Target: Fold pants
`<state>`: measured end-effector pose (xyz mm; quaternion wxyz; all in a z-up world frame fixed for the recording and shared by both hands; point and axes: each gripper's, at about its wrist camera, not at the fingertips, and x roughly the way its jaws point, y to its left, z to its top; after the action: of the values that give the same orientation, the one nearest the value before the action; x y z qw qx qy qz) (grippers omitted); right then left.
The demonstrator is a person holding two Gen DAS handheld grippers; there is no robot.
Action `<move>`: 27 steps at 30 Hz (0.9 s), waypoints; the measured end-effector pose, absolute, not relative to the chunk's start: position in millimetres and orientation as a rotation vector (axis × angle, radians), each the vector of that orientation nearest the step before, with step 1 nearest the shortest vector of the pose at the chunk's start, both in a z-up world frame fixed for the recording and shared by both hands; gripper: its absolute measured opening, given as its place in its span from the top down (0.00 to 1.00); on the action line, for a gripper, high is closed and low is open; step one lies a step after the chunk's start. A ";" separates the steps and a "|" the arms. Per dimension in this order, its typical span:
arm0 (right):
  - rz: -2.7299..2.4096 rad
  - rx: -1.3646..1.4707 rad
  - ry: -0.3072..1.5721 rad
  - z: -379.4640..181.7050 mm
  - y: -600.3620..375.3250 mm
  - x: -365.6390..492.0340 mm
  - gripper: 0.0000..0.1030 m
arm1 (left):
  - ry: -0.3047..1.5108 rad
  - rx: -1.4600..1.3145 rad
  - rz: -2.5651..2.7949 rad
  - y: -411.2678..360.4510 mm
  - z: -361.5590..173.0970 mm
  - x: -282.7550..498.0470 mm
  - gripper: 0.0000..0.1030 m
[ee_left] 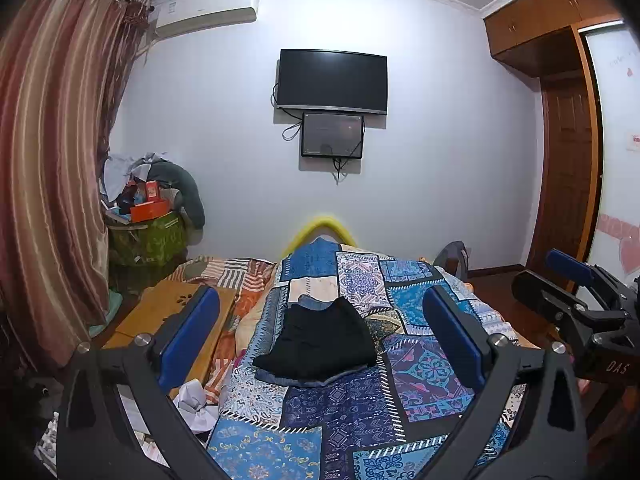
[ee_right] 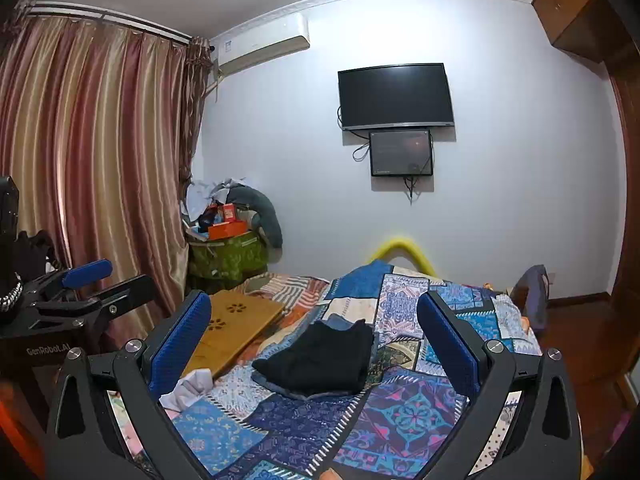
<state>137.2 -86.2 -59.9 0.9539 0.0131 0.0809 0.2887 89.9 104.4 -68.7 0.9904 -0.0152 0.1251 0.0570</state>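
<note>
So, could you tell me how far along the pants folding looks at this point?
Mostly done, it seems: the black pants lie as a compact bundle on the quilt, on top of a folded denim piece. Nothing is in hand: the left gripper and right gripper are both open, apart from the cloth. At most a final tidy of the edges remains.

"DAS" in white on the black body of the right hand-held gripper, far right edge of left wrist view. "GenRobot.AI" in pale letters on the dark body of the left hand-held gripper, left side of right wrist view. Other labels too small/blurred to read.
</note>
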 end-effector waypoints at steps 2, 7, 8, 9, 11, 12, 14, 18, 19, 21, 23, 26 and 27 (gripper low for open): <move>0.587 0.027 0.167 -60.4 -86.6 137.2 0.01 | 0.253 -0.024 0.117 103.1 -70.1 91.2 0.00; 0.582 0.024 0.175 -62.8 -88.4 137.1 0.01 | 0.246 -0.011 0.116 100.7 -73.0 90.6 0.00; 0.581 0.024 0.177 -62.3 -88.9 137.3 0.01 | 0.244 -0.009 0.118 100.2 -73.5 90.4 0.00; 0.581 0.025 0.179 -61.9 -89.2 137.7 0.01 | 0.241 -0.007 0.118 99.6 -73.9 89.8 0.00; 0.579 0.025 0.181 -61.5 -88.7 137.4 0.01 | 0.239 -0.004 0.116 98.5 -74.2 88.6 0.00; 0.578 0.027 0.181 -60.5 -89.5 137.0 0.01 | 0.239 -0.004 0.114 98.5 -74.3 88.5 0.00; 0.579 0.029 0.182 -60.3 -89.3 136.9 0.01 | 0.238 -0.005 0.114 98.6 -74.4 88.3 0.00; 0.577 0.026 0.182 -59.2 -89.7 136.5 0.01 | 0.240 -0.005 0.112 98.7 -74.8 88.2 0.00; 0.577 0.025 0.183 -60.2 -90.4 136.8 0.01 | 0.241 -0.006 0.110 98.4 -75.1 88.1 0.00; 0.577 0.026 0.183 -60.0 -90.4 136.7 0.01 | 0.244 -0.011 0.103 97.7 -74.9 88.3 0.00; 0.577 0.027 0.184 -59.5 -90.8 136.6 0.01 | 0.244 -0.012 0.102 96.6 -74.8 88.1 0.00; 0.574 0.026 0.183 -60.4 -91.1 136.2 0.00 | 0.242 -0.011 0.108 96.0 -73.8 89.0 0.00; 0.572 0.027 0.183 -59.7 -91.9 136.0 0.00 | 0.241 -0.013 0.109 95.9 -73.6 89.4 0.00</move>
<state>136.0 -91.9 -59.7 0.9551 0.0133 0.0901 0.2819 89.4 95.9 -73.6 0.9913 -0.0065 0.1199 0.0544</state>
